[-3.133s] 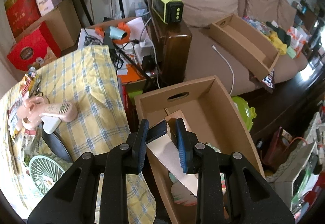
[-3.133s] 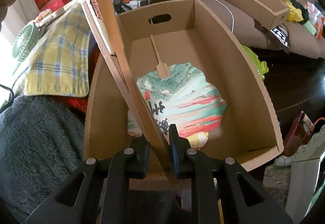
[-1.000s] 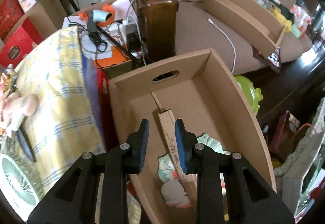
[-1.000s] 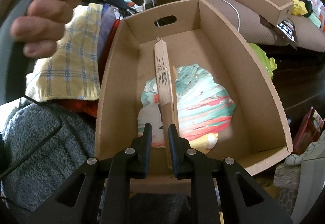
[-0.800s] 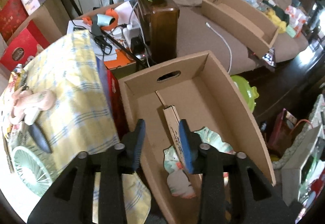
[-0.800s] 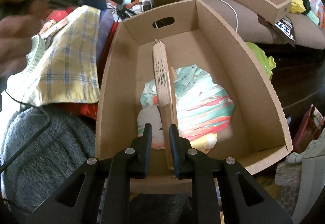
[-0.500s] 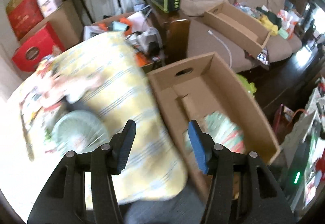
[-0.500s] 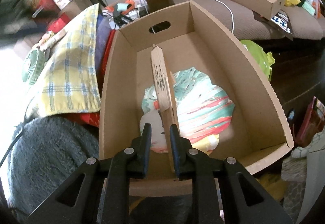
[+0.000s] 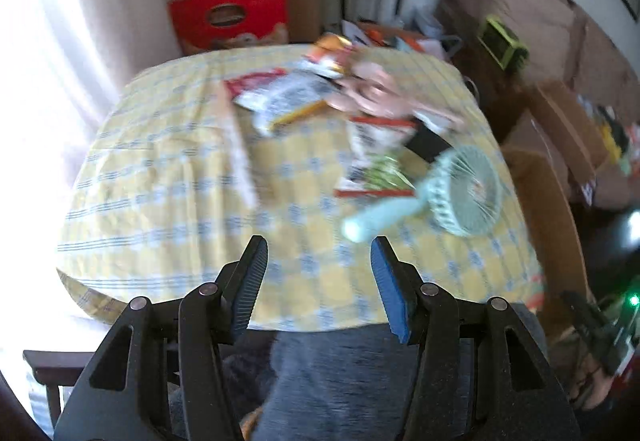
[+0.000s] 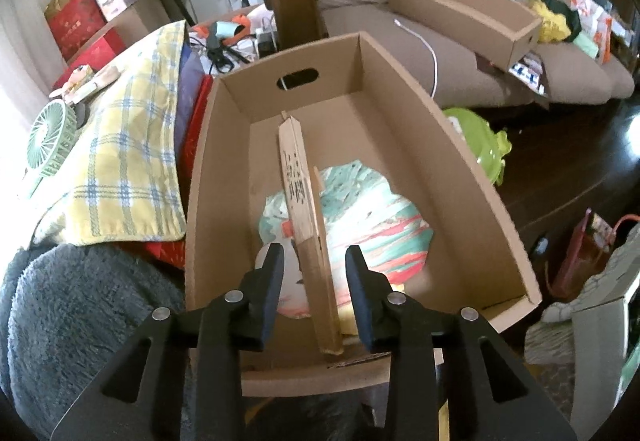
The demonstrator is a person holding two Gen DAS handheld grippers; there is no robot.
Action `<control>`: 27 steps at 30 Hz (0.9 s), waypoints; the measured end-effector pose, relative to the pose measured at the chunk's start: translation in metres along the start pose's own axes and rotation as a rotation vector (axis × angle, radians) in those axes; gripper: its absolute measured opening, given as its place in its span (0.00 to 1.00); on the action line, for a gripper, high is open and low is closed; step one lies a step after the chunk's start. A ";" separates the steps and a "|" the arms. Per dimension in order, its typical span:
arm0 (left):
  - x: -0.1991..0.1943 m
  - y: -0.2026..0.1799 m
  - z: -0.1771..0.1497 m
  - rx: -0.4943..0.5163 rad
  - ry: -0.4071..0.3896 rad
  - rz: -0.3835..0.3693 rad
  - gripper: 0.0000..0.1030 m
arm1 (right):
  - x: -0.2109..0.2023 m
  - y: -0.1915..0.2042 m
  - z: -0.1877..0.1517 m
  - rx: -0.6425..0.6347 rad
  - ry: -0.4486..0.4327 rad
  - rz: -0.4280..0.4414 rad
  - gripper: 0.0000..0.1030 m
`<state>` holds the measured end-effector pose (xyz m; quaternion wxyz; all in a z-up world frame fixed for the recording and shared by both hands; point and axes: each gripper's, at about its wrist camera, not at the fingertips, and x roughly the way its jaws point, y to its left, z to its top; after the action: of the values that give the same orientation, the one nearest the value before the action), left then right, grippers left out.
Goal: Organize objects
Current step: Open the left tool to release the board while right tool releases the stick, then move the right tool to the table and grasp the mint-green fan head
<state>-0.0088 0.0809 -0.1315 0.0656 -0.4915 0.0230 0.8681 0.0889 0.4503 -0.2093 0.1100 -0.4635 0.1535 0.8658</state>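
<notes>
- I am spreading the right gripper point(image 10: 314, 281) at this moment; its jaws are opening off the long cardboard strip point(image 10: 306, 225), which is still standing between the pads but no longer pinched (a second ago they were pressed tight on it).
- The strip is leaning on edge inside the big cardboard box point(image 10: 472, 177), its near end resting by the box's front wall at six o'clock and its far end pointing toward twelve, with the round painted fan point(image 10: 360, 217) lying flat on the box floor beneath it, toward three o'clock.
- I am reading that as one item delivered: the strip is staying in the box on its own.
- My left gripper point(image 9: 318, 277) is standing spread and holding nothing; it has swung away from the box and is now looking down over the yellow checked tablecloth point(image 9: 160, 181).
- Just past its right pad, at about one o'clock, the pale green handheld fan point(image 9: 448, 197) is lying on the cloth, handle nearest me.
- Farther out, around twelve o'clock, a blurred heap of snack packets point(image 9: 316, 97) and something pink is waiting (too smeared to name piece by piece).
- I am judging the green fan the likeliest next pick, being nearest the open jaws.
</notes>
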 end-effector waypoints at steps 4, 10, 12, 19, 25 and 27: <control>-0.014 0.032 0.006 -0.026 -0.068 0.038 0.59 | -0.029 0.017 0.012 0.029 -0.051 0.042 0.34; -0.025 0.081 0.008 -0.080 -0.161 0.046 0.62 | -0.070 0.076 0.026 -0.038 -0.157 0.175 0.48; -0.019 0.087 0.006 -0.086 -0.163 0.018 0.62 | -0.069 0.103 0.029 -0.060 -0.136 0.240 0.48; 0.003 0.089 -0.004 -0.087 -0.112 -0.082 0.62 | -0.053 0.223 0.027 -0.430 -0.097 0.221 0.72; 0.015 0.113 -0.010 -0.122 -0.087 -0.124 0.62 | -0.020 0.259 0.054 -0.503 -0.085 0.119 0.85; 0.021 0.122 -0.011 -0.148 -0.077 -0.133 0.62 | 0.002 0.262 0.068 -0.483 -0.035 0.103 0.87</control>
<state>-0.0267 -0.0390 -0.1585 0.0874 -0.4619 -0.0766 0.8793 -0.0517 0.2325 -0.1324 -0.0457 -0.4530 -0.0363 0.8896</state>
